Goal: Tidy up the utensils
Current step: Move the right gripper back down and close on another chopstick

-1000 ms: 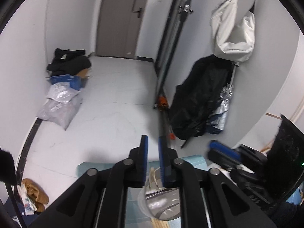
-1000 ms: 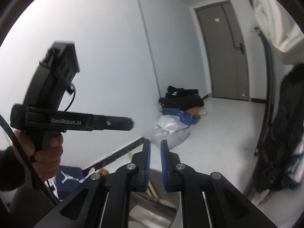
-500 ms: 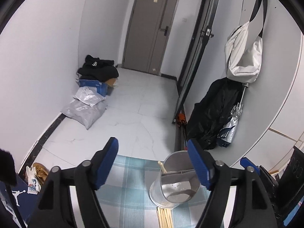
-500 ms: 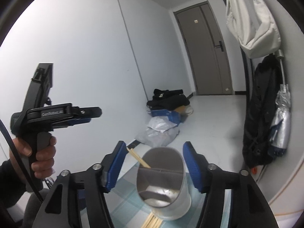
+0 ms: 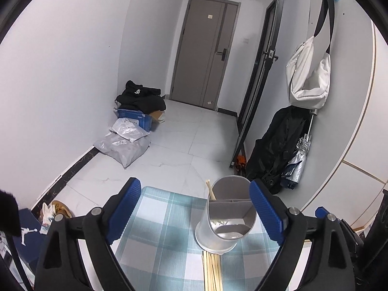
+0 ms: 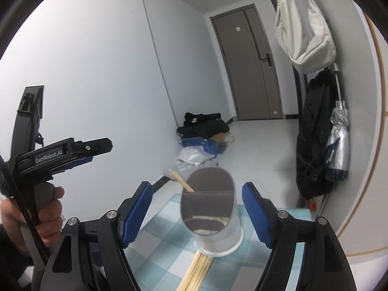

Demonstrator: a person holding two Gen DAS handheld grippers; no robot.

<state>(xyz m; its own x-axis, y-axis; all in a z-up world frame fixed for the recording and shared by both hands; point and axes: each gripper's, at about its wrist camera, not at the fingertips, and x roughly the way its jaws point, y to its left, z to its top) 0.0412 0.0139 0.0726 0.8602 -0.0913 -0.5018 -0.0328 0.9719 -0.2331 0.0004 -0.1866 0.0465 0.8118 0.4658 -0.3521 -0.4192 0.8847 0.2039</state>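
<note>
A grey metal utensil holder (image 5: 224, 220) stands on a blue-and-white checked cloth (image 5: 165, 237). One wooden chopstick (image 5: 210, 190) sticks out of its left compartment. Several loose chopsticks (image 5: 212, 271) lie on the cloth just in front of it. My left gripper (image 5: 195, 212) is open and empty, above the cloth to the holder's left. In the right wrist view the holder (image 6: 211, 208) sits between the open fingers of my right gripper (image 6: 197, 214), with the chopsticks (image 6: 194, 271) below. The left gripper (image 6: 65, 152) shows at the left, held by a hand.
The cloth's far edge (image 5: 169, 191) drops to a white tiled floor. Bags and a blue box (image 5: 131, 131) lie by the left wall. A black coat and umbrella (image 5: 283, 150) hang on the right wall. A dark door (image 5: 206, 55) stands at the back.
Both grippers have gone from shut to wide open. Both views have tilted so the holder and cloth now show fully between the fingers.
</note>
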